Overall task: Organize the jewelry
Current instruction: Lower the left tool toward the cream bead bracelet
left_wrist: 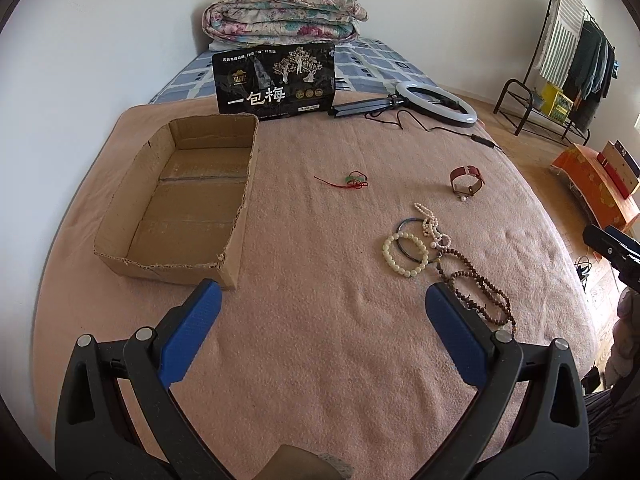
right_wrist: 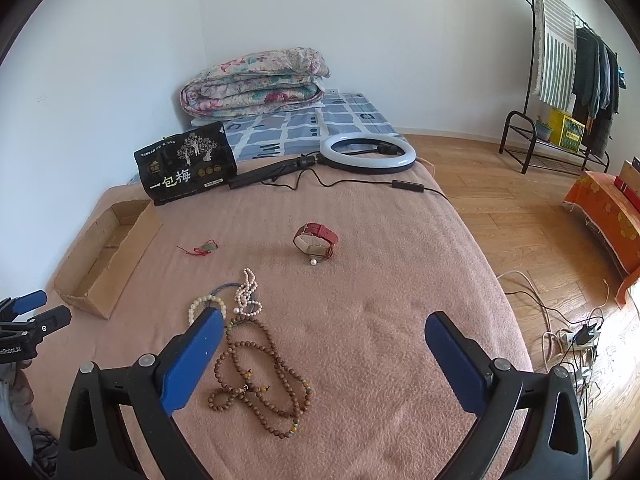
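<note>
An empty cardboard box [left_wrist: 188,204] [right_wrist: 106,258] lies on the pink blanket. Loose jewelry rests to its right: a red cord with a green charm [left_wrist: 352,181] [right_wrist: 202,249], a red-strap watch [left_wrist: 466,180] [right_wrist: 316,238], a pearl strand [left_wrist: 430,224] [right_wrist: 247,294], a cream bead bracelet [left_wrist: 404,254] [right_wrist: 206,305], a thin blue bangle [left_wrist: 412,240] and a long brown bead necklace [left_wrist: 480,292] [right_wrist: 260,380]. My left gripper [left_wrist: 322,300] hovers open over bare blanket just in front of the box. My right gripper [right_wrist: 324,330] is open above the brown beads.
A black snack bag [left_wrist: 276,78] [right_wrist: 186,162], a ring light [left_wrist: 436,102] [right_wrist: 368,152] with its cable, and a folded quilt [left_wrist: 280,14] sit farther back. Off the bed's right edge are wooden floor, a clothes rack [right_wrist: 568,80], an orange-covered stand [right_wrist: 608,208] and a power strip [right_wrist: 576,340].
</note>
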`<state>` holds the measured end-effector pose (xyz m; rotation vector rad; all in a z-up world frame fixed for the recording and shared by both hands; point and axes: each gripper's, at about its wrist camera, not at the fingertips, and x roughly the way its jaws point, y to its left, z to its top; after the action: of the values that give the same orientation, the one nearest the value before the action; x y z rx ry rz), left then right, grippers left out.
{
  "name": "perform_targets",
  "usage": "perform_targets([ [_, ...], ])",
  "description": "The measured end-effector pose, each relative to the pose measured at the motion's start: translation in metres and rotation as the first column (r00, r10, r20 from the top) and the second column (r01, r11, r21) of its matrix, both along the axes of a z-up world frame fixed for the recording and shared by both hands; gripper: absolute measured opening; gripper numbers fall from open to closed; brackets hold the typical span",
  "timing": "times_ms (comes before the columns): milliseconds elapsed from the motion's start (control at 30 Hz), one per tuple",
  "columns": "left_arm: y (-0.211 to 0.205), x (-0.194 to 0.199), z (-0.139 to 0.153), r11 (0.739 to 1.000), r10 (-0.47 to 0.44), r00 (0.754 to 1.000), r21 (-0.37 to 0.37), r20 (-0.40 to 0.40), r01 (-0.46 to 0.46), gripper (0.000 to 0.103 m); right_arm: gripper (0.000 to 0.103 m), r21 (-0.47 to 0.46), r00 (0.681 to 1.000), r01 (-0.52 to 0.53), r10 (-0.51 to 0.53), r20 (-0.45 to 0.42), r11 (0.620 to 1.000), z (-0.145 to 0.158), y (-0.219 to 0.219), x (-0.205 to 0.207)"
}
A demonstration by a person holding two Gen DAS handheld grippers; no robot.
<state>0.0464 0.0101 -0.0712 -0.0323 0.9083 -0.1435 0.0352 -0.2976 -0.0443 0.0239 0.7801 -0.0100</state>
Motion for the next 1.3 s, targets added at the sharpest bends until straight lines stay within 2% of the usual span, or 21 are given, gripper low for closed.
perform_targets([
  [100,-0.011,0.002,0.001,0.999,-0.022,1.000,0.028,0.019,0.021,0.103,0.096,0.004,1.000,-0.003,0.003,-0.002,1.000,-0.009,-0.003,-0.001],
  [200,-0.024,0.004,0.004,0.997,-0.044,0.998,0.060,0.048,0.041,0.103,0.096,-0.019,1.000,-0.026,0.025,-0.008,0.999,-0.014,-0.001,-0.001],
  [333,-0.037,0.014,0.001,0.996,-0.036,0.998,0.083,0.048,0.032,0.103,0.096,-0.037,0.999,-0.044,0.044,-0.013,0.998,-0.018,0.000,0.001],
  [567,-0.063,0.041,-0.032,0.982,-0.068,0.997,0.172,-0.037,0.073,0.103,0.096,-0.009,0.999,-0.038,0.038,-0.016,0.999,-0.021,-0.003,0.007],
  [667,-0.067,0.051,-0.046,0.987,-0.098,0.990,0.117,-0.097,0.109,0.102,0.096,-0.014,0.999,-0.044,0.044,-0.011,0.999,-0.020,-0.002,0.007],
  [767,-0.071,0.055,-0.051,0.989,-0.108,0.988,0.086,-0.109,0.118,0.099,0.096,-0.018,0.999,-0.049,0.049,-0.005,0.999,-0.020,-0.001,0.007],
  [833,-0.074,0.058,-0.054,0.988,-0.129,0.985,0.067,-0.118,0.138,0.094,0.096,-0.018,0.999,-0.050,0.050,-0.003,0.999,-0.020,0.000,0.008],
  [900,-0.077,0.061,-0.060,0.988,-0.136,0.981,0.055,-0.141,0.145,0.077,0.096,-0.017,0.999,-0.052,0.052,-0.007,0.999,-0.020,0.000,0.008],
  [1100,-0.077,0.077,-0.080,0.994,-0.095,0.979,0.030,-0.182,0.102,0.059,0.096,-0.041,0.996,-0.088,0.087,-0.025,0.995,-0.025,0.009,0.011],
  [1233,-0.080,0.087,-0.085,0.994,-0.104,0.977,-0.002,-0.184,0.105,0.058,0.096,-0.047,0.987,-0.153,0.149,-0.065,0.987,-0.030,0.017,0.019],
  [1300,-0.084,0.091,-0.088,0.994,-0.110,0.977,0.006,-0.183,0.113,0.058,0.096,-0.048,0.976,-0.198,0.193,-0.097,0.979,-0.035,0.020,0.024],
])
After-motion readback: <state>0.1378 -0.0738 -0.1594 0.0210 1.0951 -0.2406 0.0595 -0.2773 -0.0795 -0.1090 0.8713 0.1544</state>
